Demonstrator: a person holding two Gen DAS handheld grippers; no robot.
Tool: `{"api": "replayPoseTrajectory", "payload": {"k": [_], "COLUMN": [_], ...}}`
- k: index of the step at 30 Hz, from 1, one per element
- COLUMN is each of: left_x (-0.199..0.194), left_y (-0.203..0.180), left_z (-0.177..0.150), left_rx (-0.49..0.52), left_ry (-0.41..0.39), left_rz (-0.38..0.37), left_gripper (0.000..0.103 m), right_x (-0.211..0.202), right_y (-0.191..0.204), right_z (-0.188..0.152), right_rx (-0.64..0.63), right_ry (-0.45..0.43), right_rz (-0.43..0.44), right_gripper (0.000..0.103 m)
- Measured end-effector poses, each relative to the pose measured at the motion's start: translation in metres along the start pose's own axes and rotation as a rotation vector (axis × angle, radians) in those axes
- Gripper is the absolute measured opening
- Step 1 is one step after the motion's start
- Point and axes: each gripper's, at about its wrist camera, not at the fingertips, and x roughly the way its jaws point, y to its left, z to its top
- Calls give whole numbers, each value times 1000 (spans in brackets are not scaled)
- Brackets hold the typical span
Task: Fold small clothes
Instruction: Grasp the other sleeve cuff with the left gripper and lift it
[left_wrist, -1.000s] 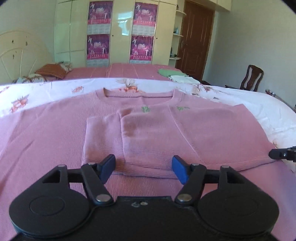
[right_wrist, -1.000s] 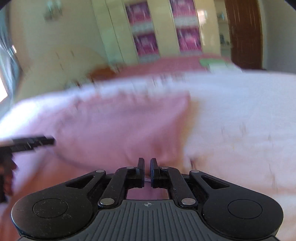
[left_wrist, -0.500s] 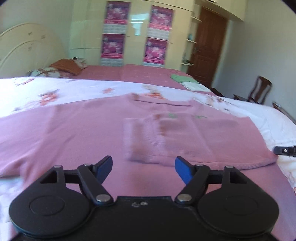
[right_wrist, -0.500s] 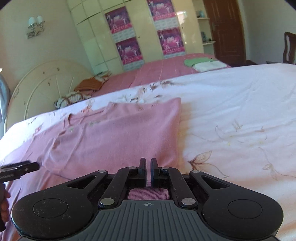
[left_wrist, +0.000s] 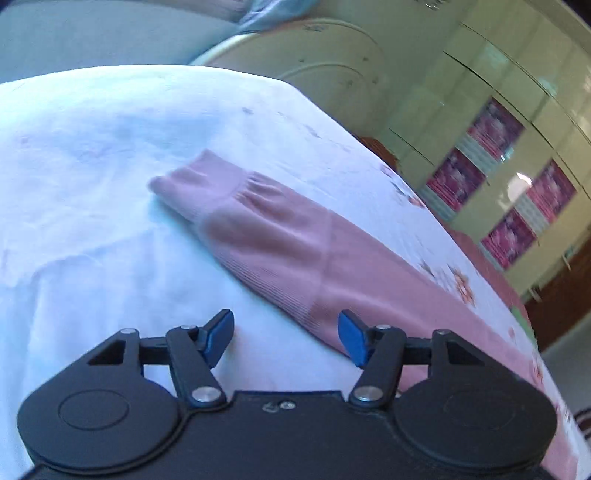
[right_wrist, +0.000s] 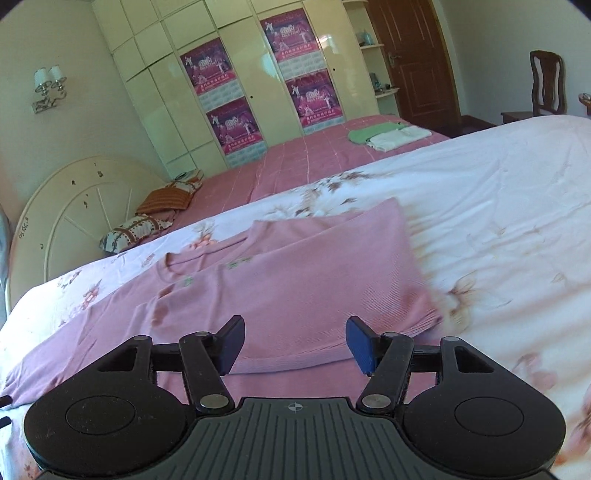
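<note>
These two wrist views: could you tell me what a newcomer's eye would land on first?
The pink sweater dominates, spread on the white floral bedspread with its right side already folded over the chest. In the left wrist view its other sleeve lies stretched out flat, cuff farthest from the open left gripper. The right gripper is open too, just above the sweater's near hem.

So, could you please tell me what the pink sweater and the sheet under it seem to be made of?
The pink long-sleeved sweater looks like a fine ribbed knit, matte and soft: fine parallel ribs show on the body, and the cuff is gathered. The white floral bedsheet looks like thin woven cotton or a blend, judging by its smooth surface and shallow creases; the exact fibre cannot be told.
</note>
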Motion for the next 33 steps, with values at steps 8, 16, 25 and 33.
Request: {"api": "replayPoseTrajectory", "payload": {"k": [8,16,25,33], "left_x": [28,40,54,14], "left_y": [43,45,38,-27], "left_z": [47,66,64,53], "left_rx": [-122,-110,-48,144], "left_ry": [-26,-70,-3,-99], "left_rz": [-59,-155,-43,-116], "left_gripper": [55,9,11,10], "right_x": [23,30,45,27], "right_y": [87,138,114,75], "right_z": [-8,-1,-11,-21], "right_rx": [53,27,10,38], "right_ry": [30,15,99,94], "right_rz": [42,60,-105,-147], "right_gripper": [61,61,61,61]}}
